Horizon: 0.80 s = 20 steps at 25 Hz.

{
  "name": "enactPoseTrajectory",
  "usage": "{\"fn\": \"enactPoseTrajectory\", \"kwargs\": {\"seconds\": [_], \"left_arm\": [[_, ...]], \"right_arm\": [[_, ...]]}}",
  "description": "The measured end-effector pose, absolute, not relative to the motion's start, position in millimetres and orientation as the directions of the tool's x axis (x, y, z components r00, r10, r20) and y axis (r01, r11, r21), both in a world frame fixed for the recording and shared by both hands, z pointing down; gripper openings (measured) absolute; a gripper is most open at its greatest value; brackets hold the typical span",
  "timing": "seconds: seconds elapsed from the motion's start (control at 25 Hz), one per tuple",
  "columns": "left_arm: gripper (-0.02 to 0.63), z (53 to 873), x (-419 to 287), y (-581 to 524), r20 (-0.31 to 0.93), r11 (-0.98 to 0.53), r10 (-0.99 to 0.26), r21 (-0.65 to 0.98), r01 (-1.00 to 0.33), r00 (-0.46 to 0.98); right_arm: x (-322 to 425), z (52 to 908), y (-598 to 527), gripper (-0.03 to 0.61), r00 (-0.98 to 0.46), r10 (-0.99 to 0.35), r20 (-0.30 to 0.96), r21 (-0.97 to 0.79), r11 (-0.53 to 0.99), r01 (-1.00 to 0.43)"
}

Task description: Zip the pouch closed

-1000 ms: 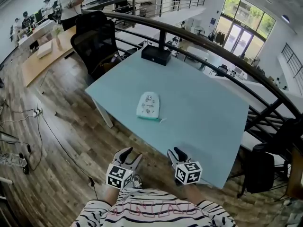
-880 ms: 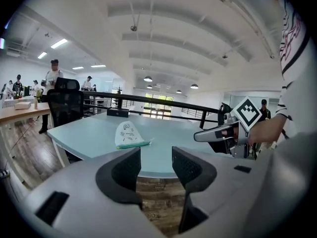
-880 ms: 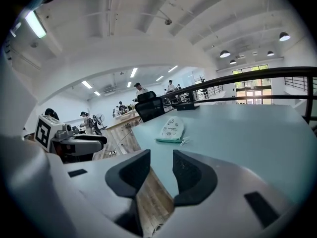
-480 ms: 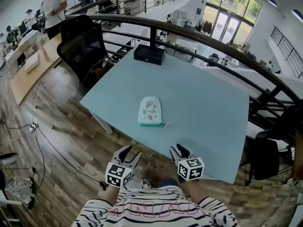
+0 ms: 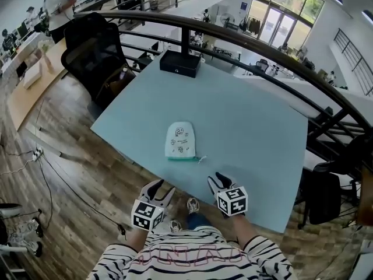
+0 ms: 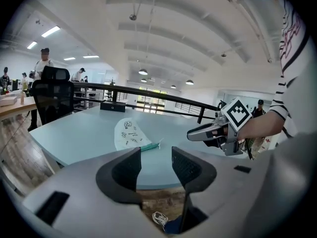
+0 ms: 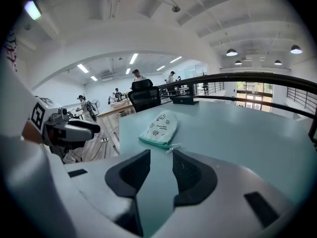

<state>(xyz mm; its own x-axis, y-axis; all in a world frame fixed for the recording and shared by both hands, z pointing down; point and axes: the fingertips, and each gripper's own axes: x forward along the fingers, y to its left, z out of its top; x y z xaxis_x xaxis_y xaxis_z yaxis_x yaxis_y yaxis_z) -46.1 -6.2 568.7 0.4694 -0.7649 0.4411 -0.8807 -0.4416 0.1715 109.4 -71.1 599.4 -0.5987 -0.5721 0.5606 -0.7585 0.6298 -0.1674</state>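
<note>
A white pouch (image 5: 179,140) with small printed drawings and a teal zipper edge lies flat on the pale blue table (image 5: 256,127); its zipper pull string points right. It also shows in the left gripper view (image 6: 130,134) and the right gripper view (image 7: 161,127). My left gripper (image 5: 158,186) hangs off the table's near edge, jaws apart and empty (image 6: 156,165). The right gripper (image 5: 220,179) is just over the near edge, also apart and empty (image 7: 161,170). Both are well short of the pouch.
A black box (image 5: 180,64) sits at the table's far edge under a dark curved railing (image 5: 262,48). A black office chair (image 5: 93,45) stands off the far left corner. Wooden floor with cables lies to the left. People stand at far desks.
Both grippers have come slightly forward toward the table; the right one now reaches its near edge. The pouch has not moved on the table.
</note>
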Motion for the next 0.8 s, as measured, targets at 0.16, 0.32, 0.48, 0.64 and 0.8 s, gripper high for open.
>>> {"fn": "enactPoseTrajectory", "kwargs": {"seconds": [0.16, 0.32, 0.48, 0.64, 0.8], "left_arm": [[0.173, 571.0, -41.4, -32.4, 0.455, -0.425, -0.765, 0.174, -0.888, 0.456], [0.173, 579.7, -34.4, -59.5, 0.464, -0.420, -0.762, 0.176, -0.890, 0.451], [0.173, 588.1, -31.5, -78.3, 0.488, -0.411, -0.752, 0.180, -0.894, 0.444], [0.173, 596.5, -27.2, -90.3, 0.520, -0.396, -0.735, 0.190, -0.898, 0.434], [0.173, 608.2, -20.4, -100.8, 0.555, -0.380, -0.719, 0.191, -0.905, 0.419]], "right_arm": [[109.6, 610.0, -97.6, 0.135, -0.605, -0.522, 0.602, -0.124, 0.688, -0.716], [108.3, 623.5, -124.8, 0.135, -0.603, -0.481, 0.637, -0.064, 0.746, -0.662], [99.8, 635.1, -144.8, 0.135, -0.606, -0.441, 0.662, -0.004, 0.806, -0.591], [89.3, 639.6, -153.9, 0.135, -0.604, -0.388, 0.696, 0.085, 0.880, -0.467], [85.3, 653.2, -163.5, 0.135, -0.597, -0.353, 0.721, 0.170, 0.925, -0.341]]}}
